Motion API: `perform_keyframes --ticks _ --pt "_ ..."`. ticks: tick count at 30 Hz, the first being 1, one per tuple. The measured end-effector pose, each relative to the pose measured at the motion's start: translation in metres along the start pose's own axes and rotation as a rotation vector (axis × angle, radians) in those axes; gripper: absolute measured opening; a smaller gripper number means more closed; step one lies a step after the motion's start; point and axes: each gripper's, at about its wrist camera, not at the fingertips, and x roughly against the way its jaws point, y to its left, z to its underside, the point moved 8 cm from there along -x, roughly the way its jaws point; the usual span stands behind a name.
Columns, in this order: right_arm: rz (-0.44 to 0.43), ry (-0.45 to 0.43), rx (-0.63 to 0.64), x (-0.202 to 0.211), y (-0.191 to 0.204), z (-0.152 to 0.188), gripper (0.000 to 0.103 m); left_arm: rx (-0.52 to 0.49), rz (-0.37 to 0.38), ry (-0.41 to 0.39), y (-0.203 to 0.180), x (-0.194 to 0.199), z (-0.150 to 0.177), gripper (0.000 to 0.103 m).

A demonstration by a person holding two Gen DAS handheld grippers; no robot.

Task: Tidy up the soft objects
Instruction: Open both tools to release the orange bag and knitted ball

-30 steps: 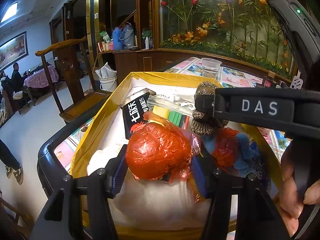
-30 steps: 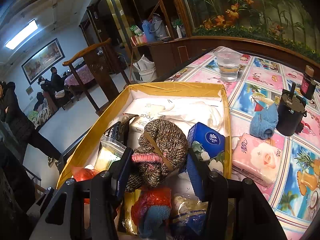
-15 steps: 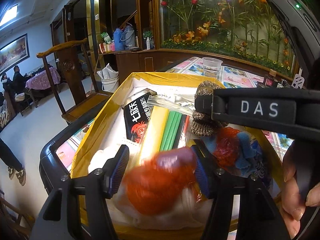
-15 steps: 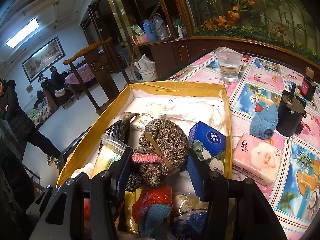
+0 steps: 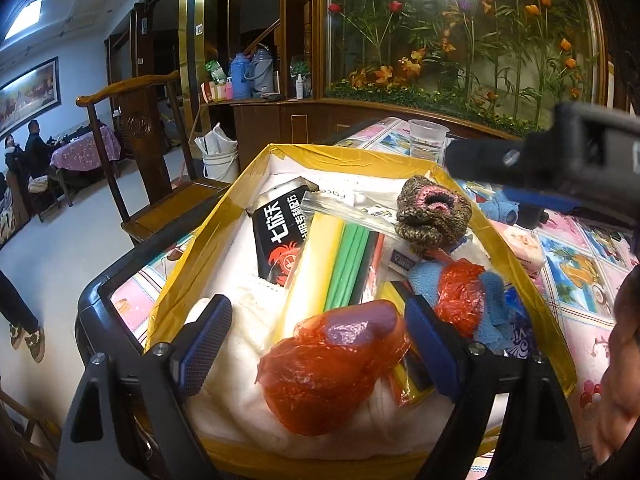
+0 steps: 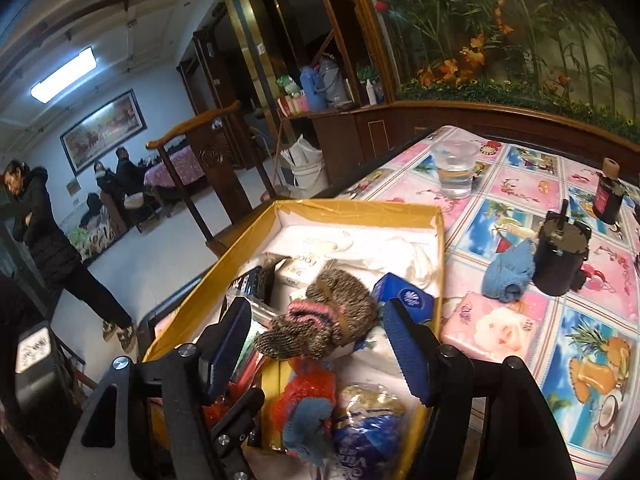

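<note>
So the yellow box (image 5: 224,216) on the table (image 6: 520,200) is pretty stuffed: a white cloth (image 5: 240,320) lines the bottom, with a black packet (image 5: 280,236), a clear sleeve of coloured sticks (image 5: 344,264), a knit hat (image 5: 434,216), a blue tissue pack (image 6: 404,300) and a red bag wrapped in blue cloth (image 5: 464,296) all piled in. The left gripper (image 5: 316,344) is opening wide, and the big red bag (image 5: 332,364) sits on the cloth between its pads, which aren't squeezing it. The right gripper (image 6: 316,348) is opening too, and the hat lies loose between its pads. Outside the box there's a pink tissue pack (image 6: 492,328), a blue sock (image 6: 508,272), a black canister (image 6: 560,256) and a cup (image 6: 454,168).
</note>
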Motion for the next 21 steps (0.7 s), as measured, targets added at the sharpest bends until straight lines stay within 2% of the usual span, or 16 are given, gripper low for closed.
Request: perform_keyframes --ticks 4,7,9,11,14,19,21 --pt "0.033 -0.045 -0.076 0.020 -0.040 -0.015 0.074 0.000 0.006 -0.021 -0.001 0.005 0.000 0.088" --pt "0.125 -0.056 -0.188 0.027 -0.094 -0.021 0.073 -0.006 0.008 -0.024 -0.004 0.007 0.002 0.088" --pt "0.202 -0.031 -0.264 0.025 -0.131 -0.018 0.073 -0.009 0.005 -0.028 -0.006 0.008 0.001 0.088" --pt "0.222 -0.006 -0.356 0.020 -0.160 -0.013 0.072 -0.003 0.008 -0.027 -0.004 0.008 0.001 0.088" --pt "0.242 0.019 -0.405 0.010 -0.177 -0.011 0.071 0.004 0.013 -0.019 -0.005 0.007 0.002 0.088" --pt "0.292 0.062 -0.385 -0.019 -0.180 -0.014 0.070 0.000 0.020 -0.019 -0.004 0.006 0.001 0.088" --pt "0.316 0.093 -0.388 -0.033 -0.182 -0.014 0.062 -0.001 0.024 -0.019 -0.004 0.006 0.001 0.088"
